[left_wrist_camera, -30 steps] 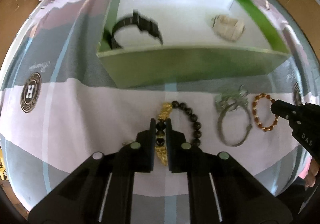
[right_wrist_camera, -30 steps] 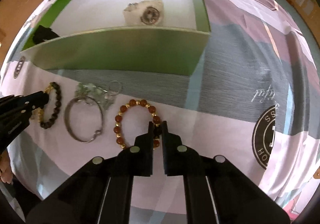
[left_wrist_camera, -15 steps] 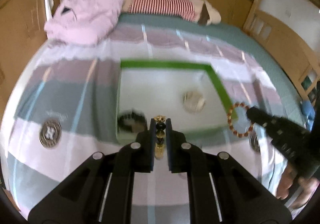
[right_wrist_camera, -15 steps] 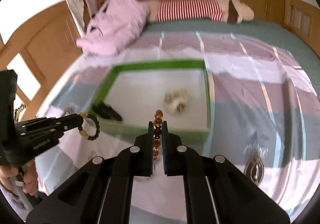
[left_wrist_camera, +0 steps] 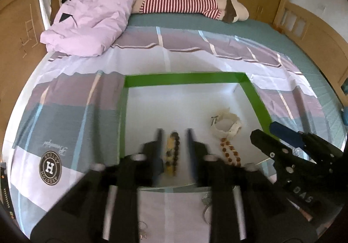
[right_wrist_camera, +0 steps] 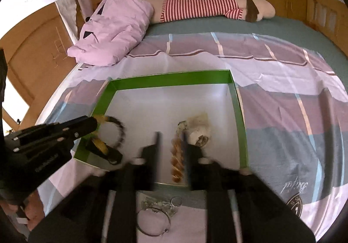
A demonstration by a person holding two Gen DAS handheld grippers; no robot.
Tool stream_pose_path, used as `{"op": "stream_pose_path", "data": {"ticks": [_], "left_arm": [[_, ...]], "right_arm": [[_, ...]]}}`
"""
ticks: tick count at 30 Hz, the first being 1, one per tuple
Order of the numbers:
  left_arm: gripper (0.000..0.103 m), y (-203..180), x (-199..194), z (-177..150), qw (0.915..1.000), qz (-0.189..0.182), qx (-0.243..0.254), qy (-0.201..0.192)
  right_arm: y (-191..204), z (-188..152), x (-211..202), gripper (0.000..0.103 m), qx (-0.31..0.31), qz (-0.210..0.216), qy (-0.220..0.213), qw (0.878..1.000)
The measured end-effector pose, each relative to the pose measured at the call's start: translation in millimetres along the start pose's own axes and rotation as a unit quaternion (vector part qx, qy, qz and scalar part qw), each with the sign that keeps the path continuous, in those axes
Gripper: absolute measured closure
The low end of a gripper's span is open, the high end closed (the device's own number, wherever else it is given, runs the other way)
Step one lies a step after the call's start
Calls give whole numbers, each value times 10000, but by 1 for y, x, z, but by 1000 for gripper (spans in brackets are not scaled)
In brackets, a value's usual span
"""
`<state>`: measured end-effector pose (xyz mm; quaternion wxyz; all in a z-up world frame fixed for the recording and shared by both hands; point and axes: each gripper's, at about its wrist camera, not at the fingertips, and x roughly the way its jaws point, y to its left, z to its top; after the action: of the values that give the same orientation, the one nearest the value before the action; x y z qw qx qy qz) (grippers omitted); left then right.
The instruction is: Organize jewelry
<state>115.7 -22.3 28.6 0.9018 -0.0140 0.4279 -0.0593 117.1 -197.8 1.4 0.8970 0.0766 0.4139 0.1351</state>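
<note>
A green box with a white floor lies on the bed. My left gripper hangs over its near left part with its jaws opening. The black-and-gold bead bracelet is blurred between the fingers, and the pads stand clear of it. My right gripper is beside it, jaws also opening, with the amber bead bracelet loose between its fingers. In the right wrist view the left gripper reaches in from the left by the black bracelet. A cream bracelet lies further in.
A silver bangle with a bunch of charms lies on the bedcover in front of the box. A black watch sits in the box's near left corner. A pink quilt and a striped plush toy lie at the bed's far end.
Both grippers rose from the bedcover with their bracelets and moved over the box. Their jaws, shut on the beads before, now stand apart with the bracelets loose between them.
</note>
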Motion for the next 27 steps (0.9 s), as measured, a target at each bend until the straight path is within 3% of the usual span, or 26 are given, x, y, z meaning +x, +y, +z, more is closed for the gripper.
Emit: {"op": "stream_pose_path", "data": {"ticks": [1,6,9,11,15,18,20,22,24,25,27], "left_arm": [[61,2,-5,-1,10000,4,-11,-45],[61,16,-28,-26,9998,-70,-135,114],[61,24,-27,-55,9988,84,-128,465],[61,31,-24,-70,9979,117,-189,602],[58,40,-14,-86,9954,285,-243,881],[55,43,-8,-91,9946,389,-220,940],[54,46,-4,-93,9937,429,-226,1006],[54,48,-1,-97,9927,460,-225,1090],[52,49,-1,-97,9924,473,-233,1108],[50,49,-1,-96,9924,478,-249,1106],[48,48,-1,-95,9925,475,-291,1090]], "right_arm": [[0,0,-5,54,47,93,-60,9999],[4,-8,-20,55,-36,361,56,9993],[14,-28,-25,69,-212,793,553,9951],[23,-41,-20,73,-425,958,943,9900],[37,-72,14,73,-1051,435,1534,9816],[33,-88,43,73,-1084,-29,1936,9751],[29,-100,56,70,-1085,-87,2279,9676],[31,-105,49,70,-1133,272,2493,9614],[29,-109,41,70,-947,1125,2907,9454],[28,-108,31,70,-932,1311,2822,9458],[18,-99,20,69,-729,1298,2501,9567]]}}
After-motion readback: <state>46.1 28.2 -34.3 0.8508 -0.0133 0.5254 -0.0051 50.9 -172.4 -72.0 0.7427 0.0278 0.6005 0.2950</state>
